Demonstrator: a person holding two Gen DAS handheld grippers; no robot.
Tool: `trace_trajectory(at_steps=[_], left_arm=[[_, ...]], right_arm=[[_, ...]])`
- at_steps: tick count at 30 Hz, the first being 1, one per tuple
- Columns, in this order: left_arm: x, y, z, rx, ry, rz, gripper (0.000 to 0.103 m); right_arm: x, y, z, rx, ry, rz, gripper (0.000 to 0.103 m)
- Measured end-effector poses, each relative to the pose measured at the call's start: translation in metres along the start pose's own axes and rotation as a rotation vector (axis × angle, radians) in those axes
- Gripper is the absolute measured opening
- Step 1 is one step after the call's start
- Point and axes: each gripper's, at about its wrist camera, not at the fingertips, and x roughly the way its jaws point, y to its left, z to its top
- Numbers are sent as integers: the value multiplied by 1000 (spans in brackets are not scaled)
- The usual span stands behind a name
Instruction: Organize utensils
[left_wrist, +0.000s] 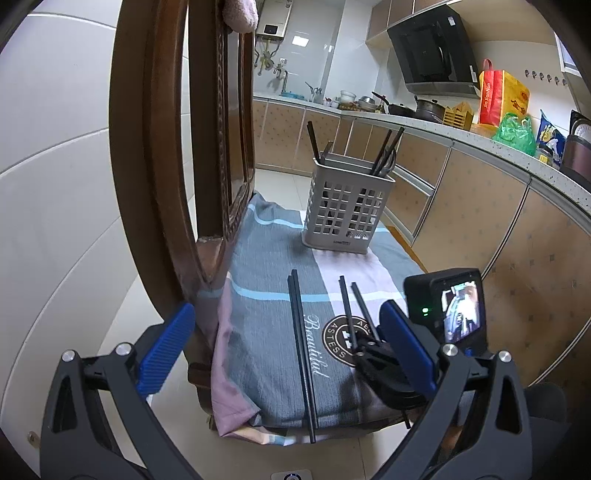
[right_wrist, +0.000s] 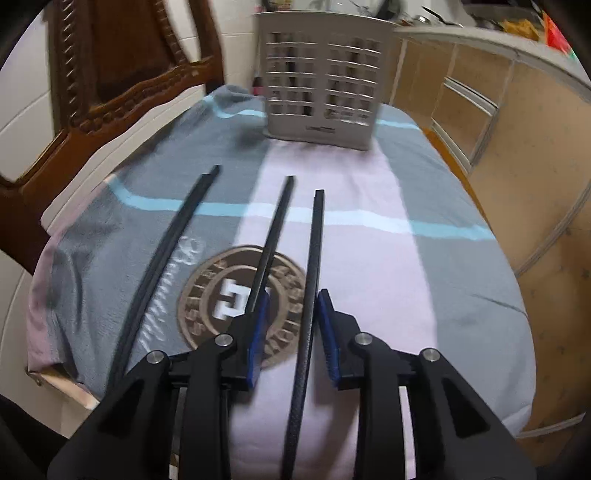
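Black chopsticks lie on a grey and pink cloth (right_wrist: 369, 229). In the right wrist view a pair of chopsticks (right_wrist: 162, 254) lies at the left, one chopstick (right_wrist: 275, 225) in the middle and one chopstick (right_wrist: 313, 266) to its right. My right gripper (right_wrist: 293, 306) is open low over the cloth, its blue pads (right_wrist: 327, 325) on either side of the right chopstick without touching it. A grey slotted utensil holder (right_wrist: 321, 74) stands upright at the far end, with several chopsticks in it (left_wrist: 349, 199). My left gripper (left_wrist: 284, 350) is open and empty above the near edge. The right gripper (left_wrist: 373, 354) also shows in the left wrist view.
A carved wooden chair back (left_wrist: 207, 147) rises along the left of the cloth. Kitchen cabinets (left_wrist: 480, 221) and a worktop with pots and bags (left_wrist: 506, 107) run along the right. Tiled floor lies around the seat.
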Motion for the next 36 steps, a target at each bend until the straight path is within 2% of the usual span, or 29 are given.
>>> trace_trajectory(at_steps=[2, 5, 9, 12, 14, 17, 19, 22, 27, 29, 30, 31, 32, 34, 36], left_arm=[[1, 1, 0, 0, 3, 2, 99], [0, 2, -1, 0, 12, 8, 99], [2, 2, -2, 3, 22, 13, 99], [4, 0, -2, 10, 29, 13, 99], [7, -3, -2, 17, 36, 13, 99], [12, -9, -3, 33, 52, 12, 99], [15, -14, -6, 49, 69, 1, 99], [22, -26, -11, 96, 111, -41, 99], [58, -54, -5, 132, 273, -93, 95], [77, -68, 3, 159, 301, -103, 93], [88, -74, 7, 164, 318, -101, 92], [104, -78, 12, 160, 349, -100, 84], [117, -80, 14, 152, 383, -103, 70], [159, -84, 16, 135, 489, -93, 52], [192, -85, 16, 136, 537, -46, 49]], right_arm=[[0, -3, -1, 18, -12, 9, 26], [-2, -18, -3, 29, -33, 11, 8], [-1, -70, 0, 167, -28, -9, 7], [-1, -86, -2, 183, -26, 16, 6], [-3, -85, -4, 179, -30, 36, 9], [-15, -87, -4, 203, -32, 107, 37], [-41, -90, -4, 208, -88, 149, 40], [-70, -93, -5, 154, -141, 134, 44], [-73, -113, 6, 162, -95, 152, 44], [-66, -117, 16, 164, -62, 146, 44], [-60, -117, 23, 158, -44, 149, 44], [-52, -116, 31, 148, -29, 139, 44], [-44, -116, 37, 142, -12, 129, 44], [-25, -114, 51, 155, 17, 134, 44], [-4, -111, 64, 160, 54, 129, 42]])
